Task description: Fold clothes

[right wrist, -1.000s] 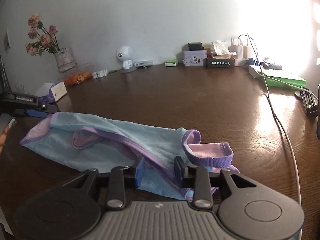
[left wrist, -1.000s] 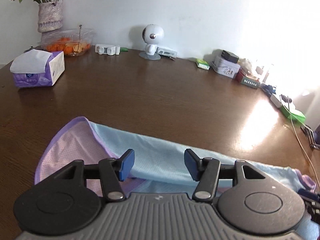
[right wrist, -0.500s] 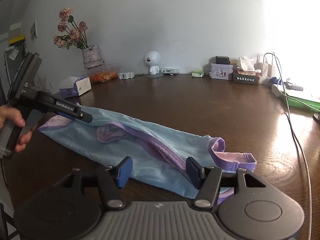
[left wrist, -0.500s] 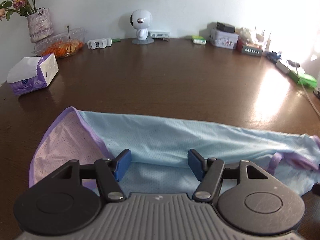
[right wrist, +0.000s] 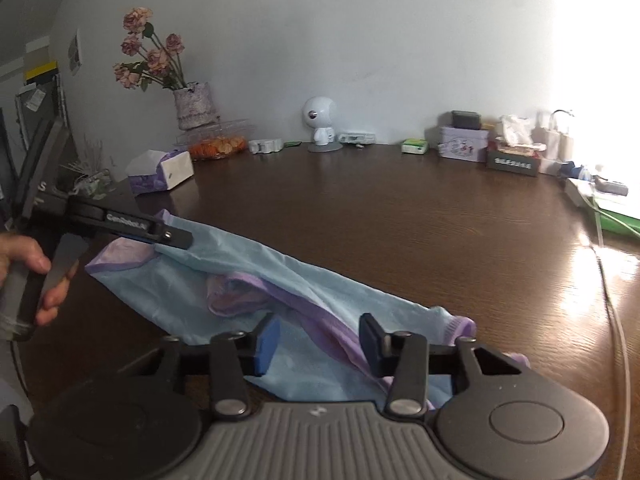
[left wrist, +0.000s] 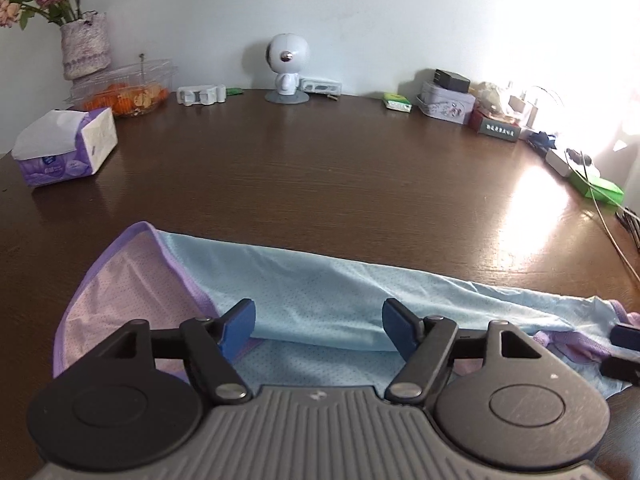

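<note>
One light-blue garment (left wrist: 320, 292) with purple trim lies stretched along the near edge of the tabletop (left wrist: 320, 184). Two grippers work it: the left gripper (left wrist: 319, 326) stands with jaws apart, just opening wider, the cloth's fold between them unpressed; the right gripper (right wrist: 318, 342), jaws just narrowing, is also apart over the purple-trimmed end. Along the far edge stand one flower vase (right wrist: 193, 106), one tissue pack (left wrist: 66, 148) and one white robot figure (left wrist: 286, 68)

Left tool (left wrist: 318, 326) spreading its jaws wider, pointing downward. Right tool (right wrist: 318, 340) drawing its jaws closer, a gap remaining. Hand (right wrist: 24, 264) gripping the left handle.
</note>
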`<state>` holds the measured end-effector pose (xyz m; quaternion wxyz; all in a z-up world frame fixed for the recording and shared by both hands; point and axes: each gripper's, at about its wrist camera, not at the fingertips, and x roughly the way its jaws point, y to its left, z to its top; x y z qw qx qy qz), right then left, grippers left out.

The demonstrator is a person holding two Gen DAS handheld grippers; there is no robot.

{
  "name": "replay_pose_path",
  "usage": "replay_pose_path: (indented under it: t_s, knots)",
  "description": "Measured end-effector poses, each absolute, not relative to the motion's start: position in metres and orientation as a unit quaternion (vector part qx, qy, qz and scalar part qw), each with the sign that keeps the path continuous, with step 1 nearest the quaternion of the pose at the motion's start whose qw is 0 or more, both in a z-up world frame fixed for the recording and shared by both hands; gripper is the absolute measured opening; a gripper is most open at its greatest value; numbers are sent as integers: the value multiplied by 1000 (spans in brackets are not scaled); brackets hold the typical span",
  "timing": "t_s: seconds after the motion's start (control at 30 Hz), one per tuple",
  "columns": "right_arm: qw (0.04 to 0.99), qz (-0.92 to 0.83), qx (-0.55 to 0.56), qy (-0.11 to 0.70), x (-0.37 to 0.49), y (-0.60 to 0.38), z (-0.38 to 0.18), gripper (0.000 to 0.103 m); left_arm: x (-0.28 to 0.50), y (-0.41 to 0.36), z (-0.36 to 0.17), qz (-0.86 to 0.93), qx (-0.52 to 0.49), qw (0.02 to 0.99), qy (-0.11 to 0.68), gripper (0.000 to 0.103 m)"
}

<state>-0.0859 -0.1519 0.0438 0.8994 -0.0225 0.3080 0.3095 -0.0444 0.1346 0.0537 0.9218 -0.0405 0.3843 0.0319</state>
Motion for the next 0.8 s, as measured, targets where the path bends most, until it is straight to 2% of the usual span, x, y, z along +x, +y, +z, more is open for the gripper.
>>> replay_pose_path:
  t_s: [0.03, 0.2, 0.33, 0.37, 0.43, 0.5, 0.57, 0.6, 0.63, 0.7, 0.8]
  knots:
    - [894, 318, -23, 315, -79, -143, 46, 25, -42, 135, 51, 31, -41, 920, 389, 72]
    - [887, 326, -49, 323, -56, -100, 47, 23, -41, 148, 44, 33, -33, 915, 400, 72]
    - [867, 358, -78, 336, -54, -81, 39, 24, -47, 159, 55, 14, -58, 923, 380, 72]
    - [864, 368, -84, 334, -56, -78, 39, 28, -48, 158, 58, 3, -61, 925, 374, 72]
    - [863, 373, -91, 329, -57, -74, 43, 47, -48, 155, 62, -21, -58, 927, 371, 73]
    - [857, 376, -118, 332, -57, -65, 43, 47, -46, 150, 60, -40, -52, 925, 375, 73]
    - [847, 374, -153, 347, -56, -56, 38, 42, -41, 147, 54, -45, -44, 921, 385, 73]
    - [844, 370, -170, 349, -56, -54, 37, 21, -40, 149, 52, -42, -44, 920, 388, 73]
    - [845, 362, -187, 347, -55, -52, 37, 5, -39, 151, 50, -39, -45, 919, 390, 73]
    - [855, 341, -229, 316, -58, -51, 43, 6, -37, 155, 46, -33, -48, 917, 394, 73]
    - [852, 346, -336, 205, -83, -45, 48, 6, -41, 156, 53, -45, -55, 920, 386, 73]
